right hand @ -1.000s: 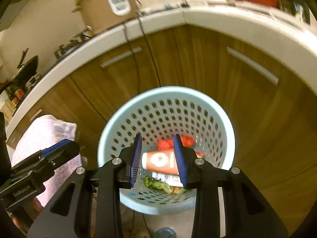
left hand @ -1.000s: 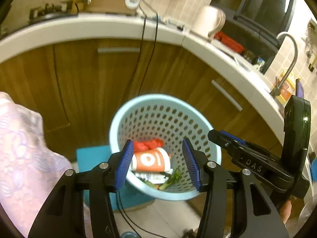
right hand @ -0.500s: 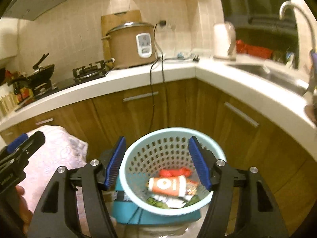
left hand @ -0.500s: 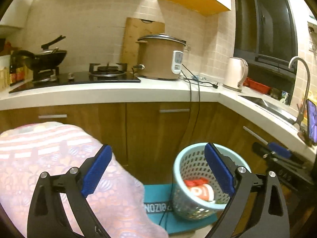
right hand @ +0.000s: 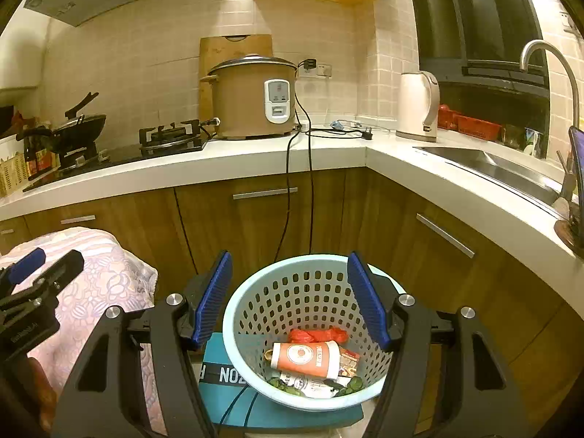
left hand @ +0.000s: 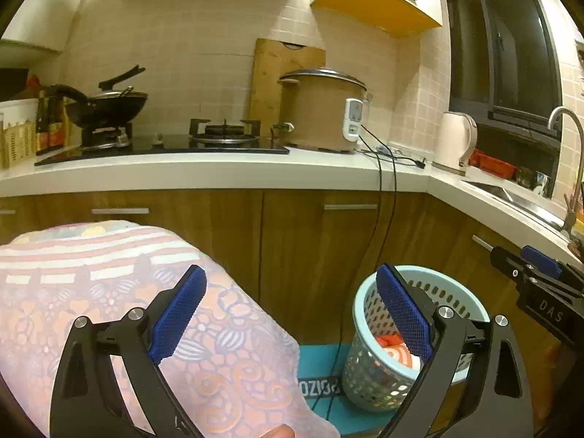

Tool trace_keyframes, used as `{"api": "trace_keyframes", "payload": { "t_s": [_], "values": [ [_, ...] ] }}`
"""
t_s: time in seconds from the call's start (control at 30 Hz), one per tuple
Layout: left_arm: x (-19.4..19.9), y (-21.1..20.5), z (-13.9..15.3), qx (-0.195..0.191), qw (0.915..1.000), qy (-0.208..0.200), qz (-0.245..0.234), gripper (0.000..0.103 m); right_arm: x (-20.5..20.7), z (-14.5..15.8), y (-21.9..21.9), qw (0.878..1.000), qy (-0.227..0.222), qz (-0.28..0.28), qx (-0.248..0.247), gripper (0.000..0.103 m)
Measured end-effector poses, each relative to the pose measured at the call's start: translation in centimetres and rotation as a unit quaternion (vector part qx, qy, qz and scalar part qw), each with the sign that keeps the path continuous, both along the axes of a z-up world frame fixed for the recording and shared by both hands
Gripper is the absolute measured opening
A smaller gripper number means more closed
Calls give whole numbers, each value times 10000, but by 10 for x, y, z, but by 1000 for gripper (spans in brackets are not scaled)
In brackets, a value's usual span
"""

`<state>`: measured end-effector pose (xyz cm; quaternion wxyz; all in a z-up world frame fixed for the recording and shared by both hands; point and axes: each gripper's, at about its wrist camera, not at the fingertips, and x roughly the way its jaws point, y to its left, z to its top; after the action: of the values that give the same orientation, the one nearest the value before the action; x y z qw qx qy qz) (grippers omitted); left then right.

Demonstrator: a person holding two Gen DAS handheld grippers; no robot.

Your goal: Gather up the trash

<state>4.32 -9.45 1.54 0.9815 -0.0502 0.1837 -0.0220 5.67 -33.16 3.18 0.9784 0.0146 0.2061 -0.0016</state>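
Left wrist view: left gripper [left hand: 290,315] jaws spread wide, nothing between them. Basket [left hand: 365,361] sits low behind the right-hand finger, partly hidden by it; patterned cloth [left hand: 109,273] behind the left-hand finger.

Right wrist view: right gripper [right hand: 290,299] jaws wide apart, empty. Basket [right hand: 241,328] below and ahead between the fingers; orange cup [right hand: 304,357], red wrapper [right hand: 317,335], greens inside it.

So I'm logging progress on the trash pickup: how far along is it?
Done: the light blue basket already holds an orange cup, a red wrapper, a printed packet and green scraps. In hand: nothing, since the left gripper and right gripper are both open. Left: no loose trash visible.
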Motion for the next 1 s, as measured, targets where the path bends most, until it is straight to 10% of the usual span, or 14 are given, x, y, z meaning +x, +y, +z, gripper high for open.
{"api": "trace_keyframes", "payload": {
  "t_s": [1.0],
  "values": [
    [2, -7, -5, 15, 9999, 102, -89, 92, 9, -6, -13, 9994, 140, 61, 322, 62]
  ]
}}
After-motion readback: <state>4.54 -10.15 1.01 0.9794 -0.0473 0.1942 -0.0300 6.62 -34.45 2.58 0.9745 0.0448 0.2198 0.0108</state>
